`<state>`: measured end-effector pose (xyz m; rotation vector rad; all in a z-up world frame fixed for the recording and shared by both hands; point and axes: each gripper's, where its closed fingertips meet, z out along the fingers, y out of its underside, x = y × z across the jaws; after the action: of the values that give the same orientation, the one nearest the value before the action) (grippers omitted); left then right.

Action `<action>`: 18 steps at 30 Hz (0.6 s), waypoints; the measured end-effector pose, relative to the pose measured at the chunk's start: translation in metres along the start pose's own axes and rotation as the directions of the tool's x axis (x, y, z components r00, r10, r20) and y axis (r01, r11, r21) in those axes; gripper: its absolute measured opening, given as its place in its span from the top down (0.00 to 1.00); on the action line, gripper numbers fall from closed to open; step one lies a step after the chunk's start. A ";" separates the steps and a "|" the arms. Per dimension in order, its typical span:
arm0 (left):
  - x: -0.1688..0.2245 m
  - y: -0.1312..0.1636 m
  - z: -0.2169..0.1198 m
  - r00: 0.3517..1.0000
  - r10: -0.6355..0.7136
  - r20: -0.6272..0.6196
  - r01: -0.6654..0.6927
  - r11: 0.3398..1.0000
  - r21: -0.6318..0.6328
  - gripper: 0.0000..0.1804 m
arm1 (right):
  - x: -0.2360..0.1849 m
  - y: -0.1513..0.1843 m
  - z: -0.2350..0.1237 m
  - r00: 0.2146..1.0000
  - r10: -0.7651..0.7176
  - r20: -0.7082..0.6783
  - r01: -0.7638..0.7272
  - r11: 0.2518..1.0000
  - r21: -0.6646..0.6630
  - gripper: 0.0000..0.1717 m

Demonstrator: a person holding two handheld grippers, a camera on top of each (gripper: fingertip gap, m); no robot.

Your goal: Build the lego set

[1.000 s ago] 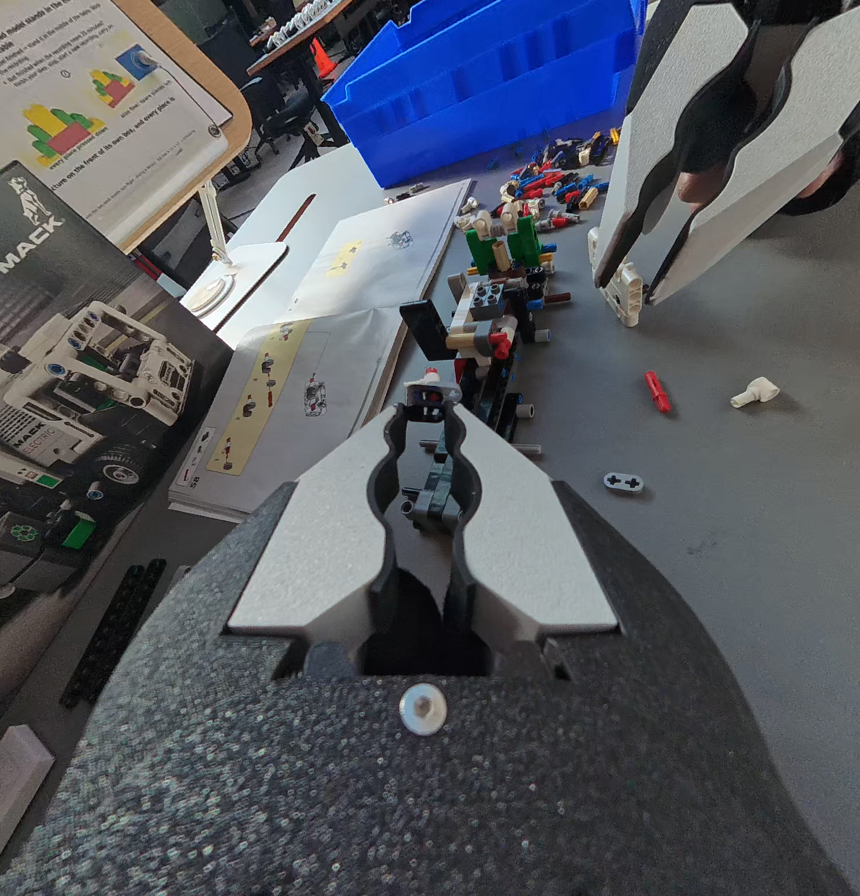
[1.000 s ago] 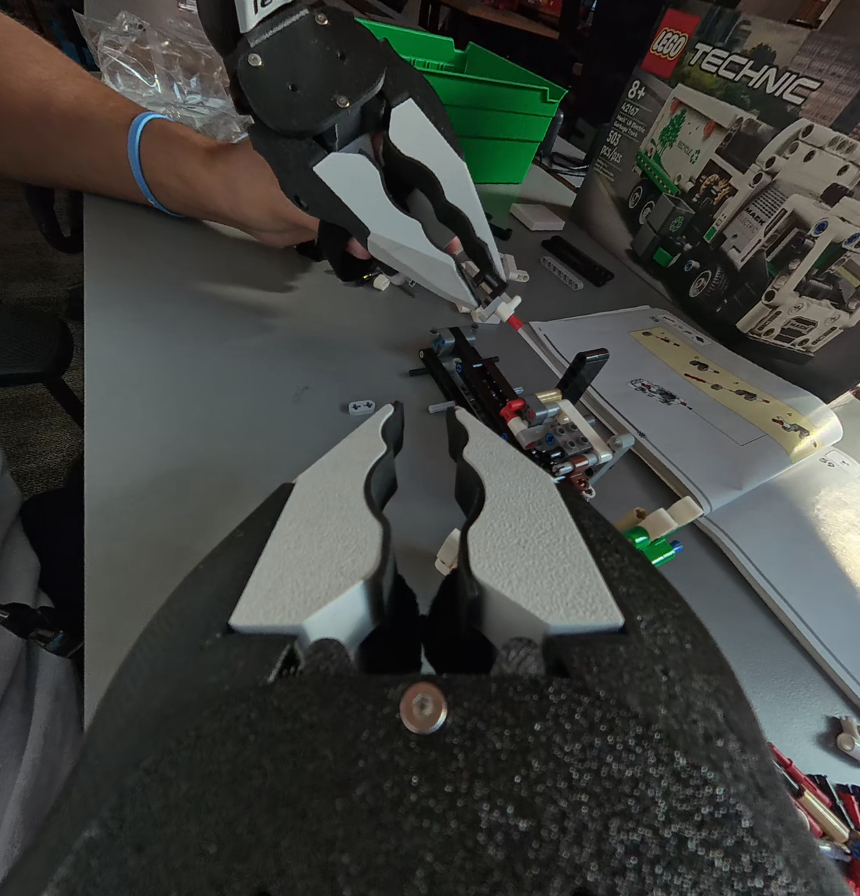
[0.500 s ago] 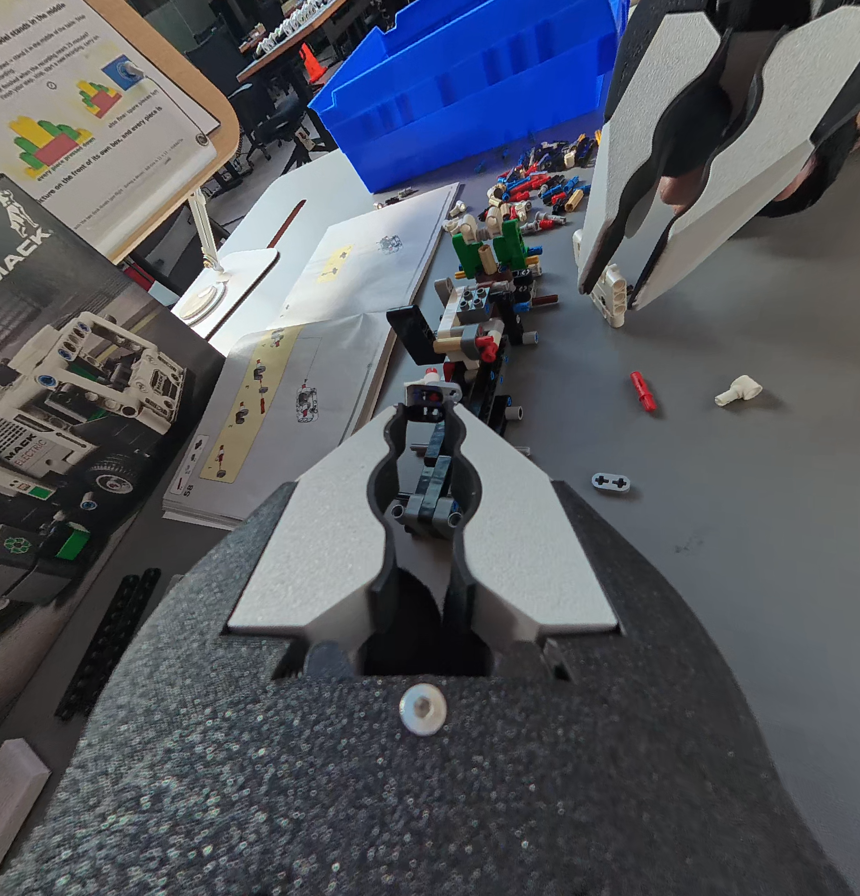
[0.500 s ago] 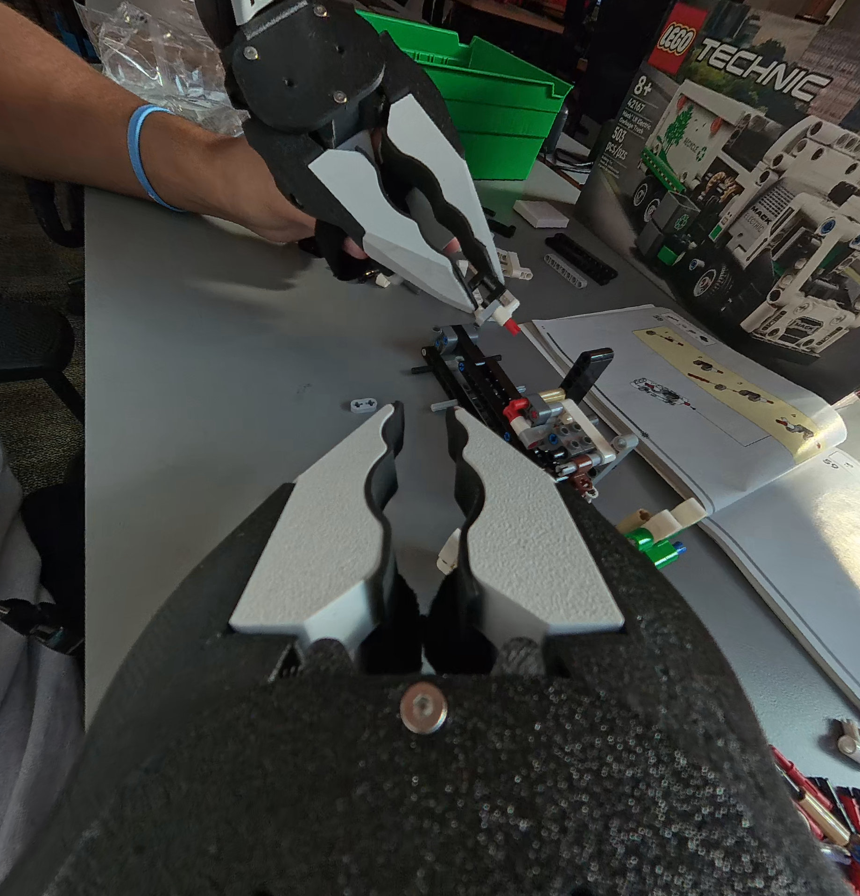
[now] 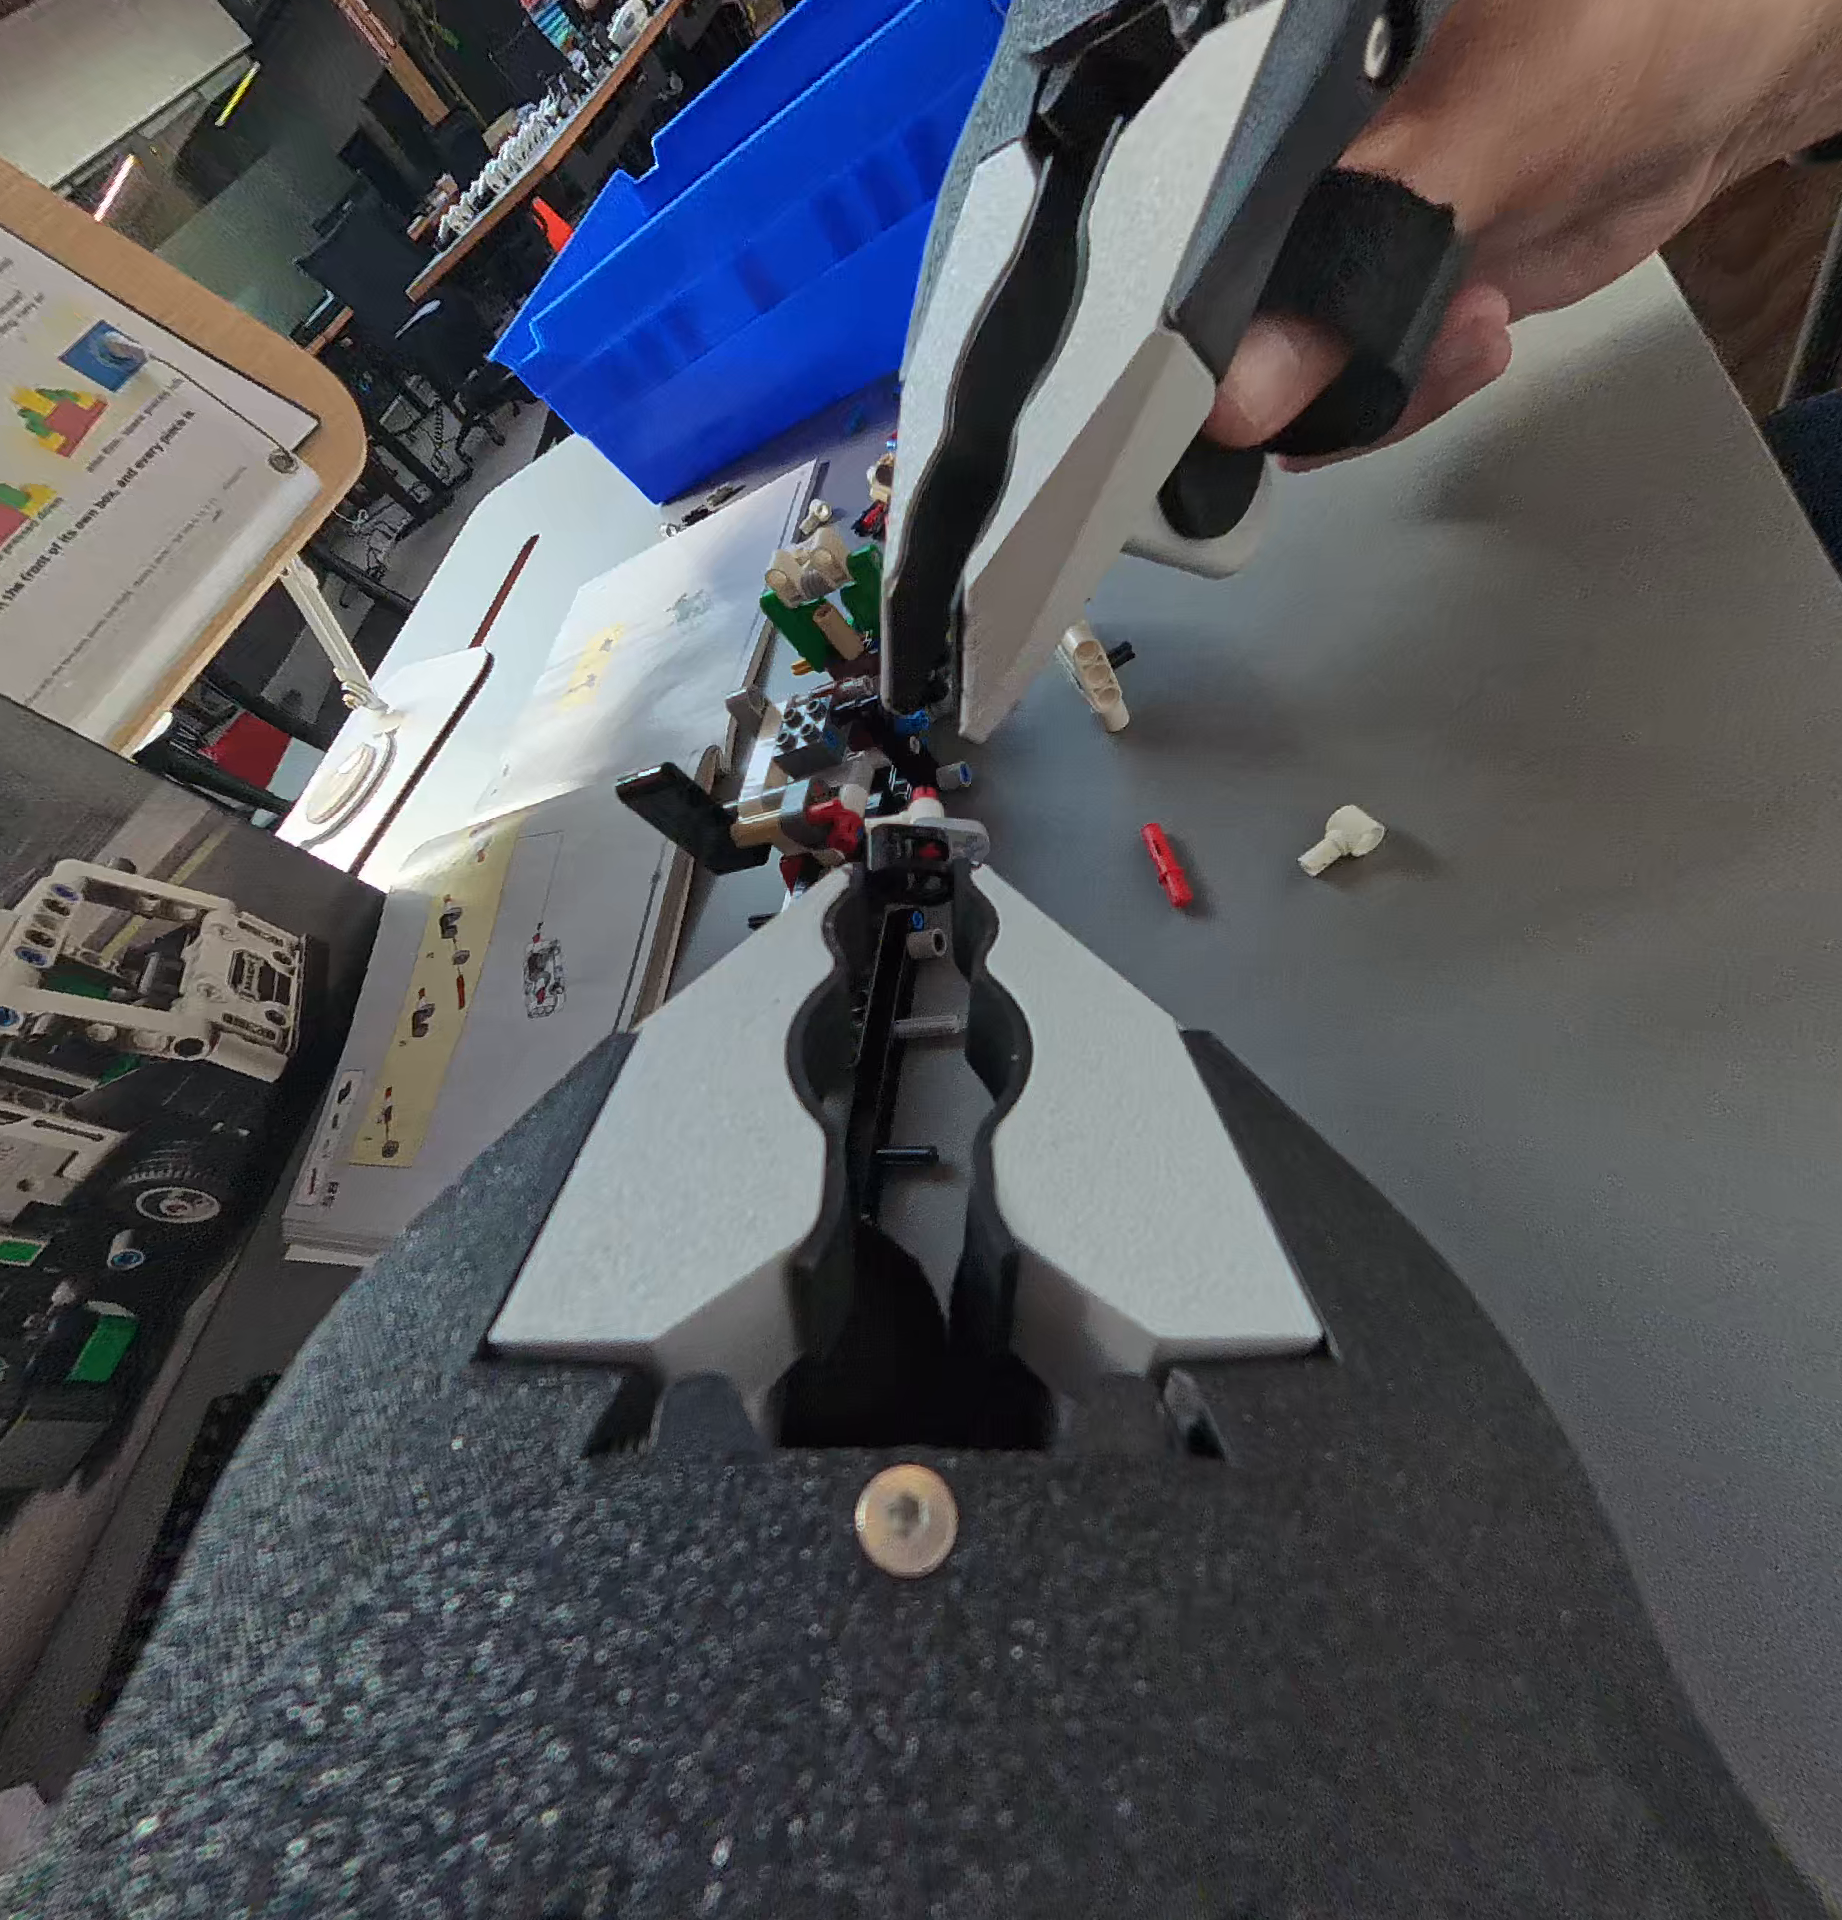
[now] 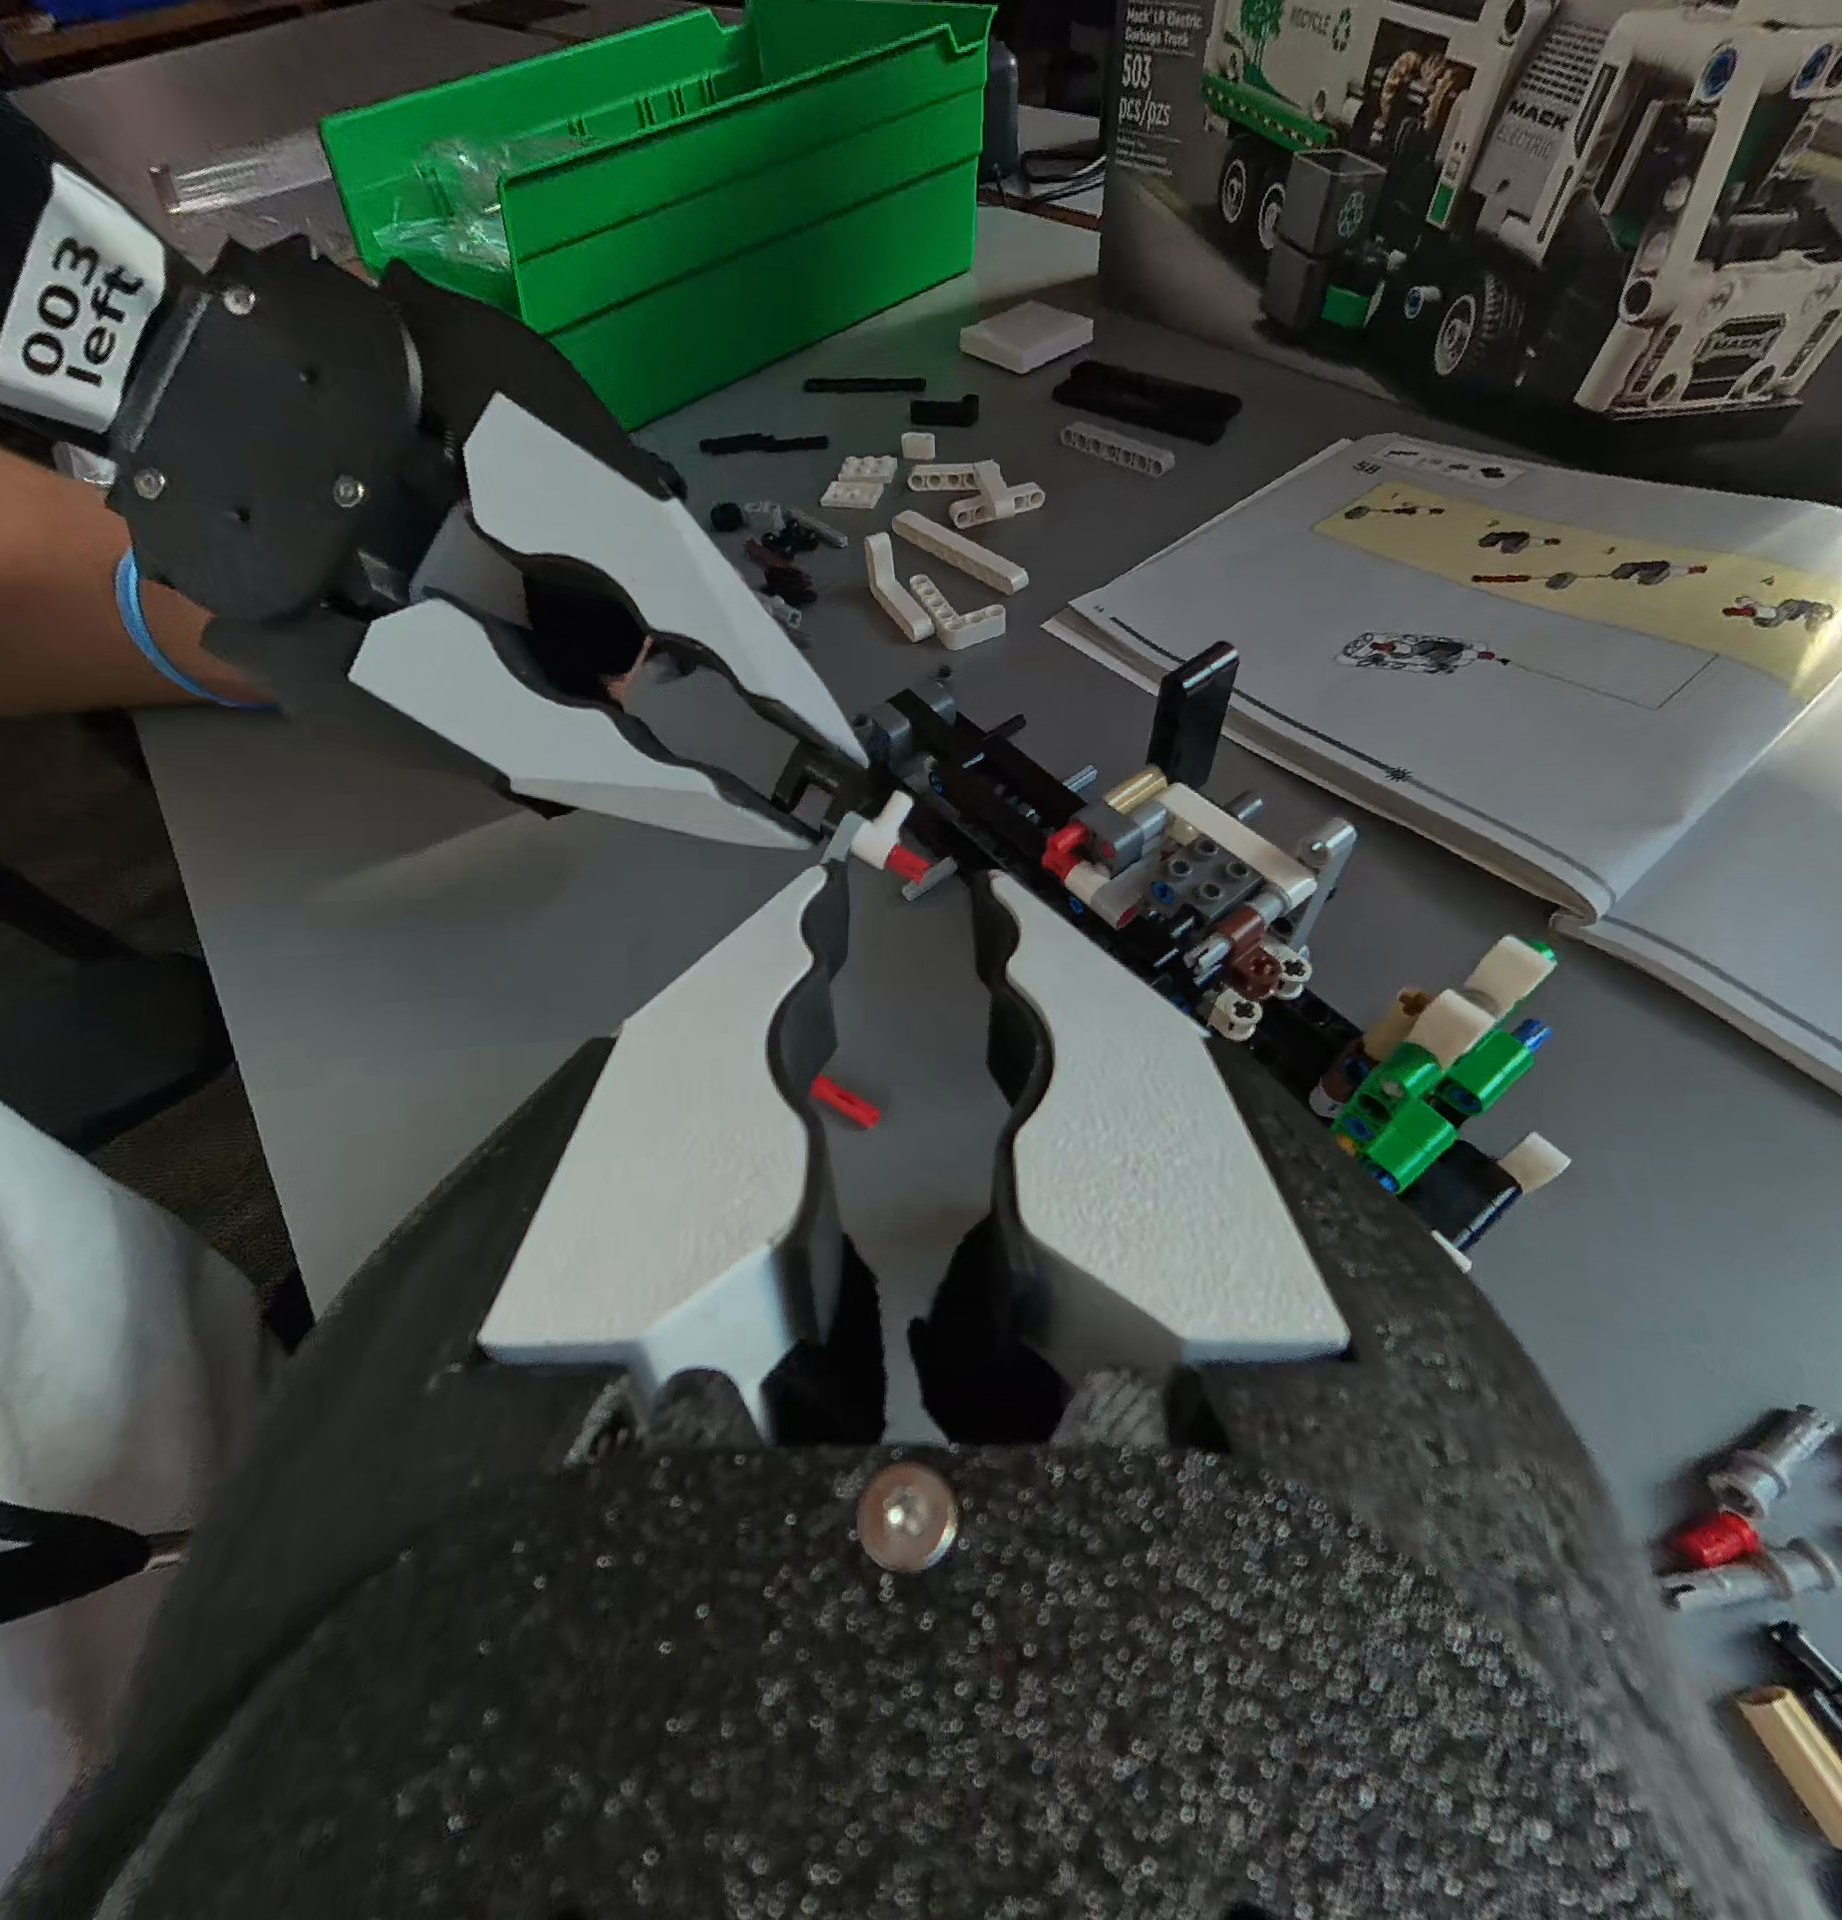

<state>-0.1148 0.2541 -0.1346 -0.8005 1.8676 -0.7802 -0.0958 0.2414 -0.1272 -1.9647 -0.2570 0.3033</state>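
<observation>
A partly built black and grey brick model (image 6: pixel 1156 862) lies on the grey table (image 6: pixel 481 935); it also shows in the left wrist view (image 5: pixel 823 748). My left gripper (image 5: pixel 912 878) is shut on a small sub-assembly of dark, grey, white and red pieces (image 5: pixel 922 842) and holds it at the model's near end. The right wrist view shows that gripper (image 6: pixel 829 805) and the sub-assembly (image 6: pixel 881 847). My right gripper (image 6: pixel 906 894) is open and holds nothing, with its tips beside the sub-assembly. In the left wrist view it (image 5: pixel 938 707) hangs over the model. A white piece (image 5: pixel 1096 675) lies next to it.
A red pin (image 5: pixel 1166 862) and a white connector (image 5: pixel 1343 840) lie loose. An open booklet (image 6: pixel 1468 665) and the set's box (image 6: pixel 1519 208) border the model. A green bin (image 6: pixel 730 208), a blue bin (image 5: pixel 751 281), white beams (image 6: pixel 948 561) and a green sub-assembly (image 6: pixel 1436 1081) stand around. My two grippers' fingertips are within a few centimetres of each other.
My right gripper opened wider, let go of the white piece, now on the table, and moved in over the model. My left gripper brought its sub-assembly down to the model's end.
</observation>
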 end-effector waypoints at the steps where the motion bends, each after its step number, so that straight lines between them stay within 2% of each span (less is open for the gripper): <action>1: 0.003 -0.001 0.000 1.000 0.024 0.004 -0.024 1.000 -0.002 0.93 | -0.002 0.000 0.002 1.000 0.015 0.009 -0.015 1.000 -0.010 0.86; 5: 0.013 -0.005 0.001 0.988 0.154 0.030 -0.153 0.988 -0.026 0.93 | -0.016 0.007 0.011 0.994 0.072 0.079 -0.067 0.996 -0.057 0.85; 9: 0.017 -0.011 -0.001 0.967 0.245 0.062 -0.244 0.969 -0.022 0.93 | -0.023 0.004 0.008 0.991 0.076 0.108 -0.072 0.996 -0.045 0.86; 14: 0.018 -0.019 -0.005 0.969 0.239 0.069 -0.240 0.971 0.016 0.93 | -0.027 0.000 0.002 0.994 0.029 0.105 -0.026 0.999 -0.032 0.91; 18: 0.020 -0.021 -0.005 0.982 0.182 0.051 -0.184 0.983 0.028 0.93 | -0.027 0.000 0.000 0.996 0.005 0.085 -0.003 1.000 -0.022 0.91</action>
<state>-0.1221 0.2273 -0.1262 -0.6119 1.8507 -0.6678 -0.1218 0.2330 -0.1245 -1.9762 -0.3133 0.3890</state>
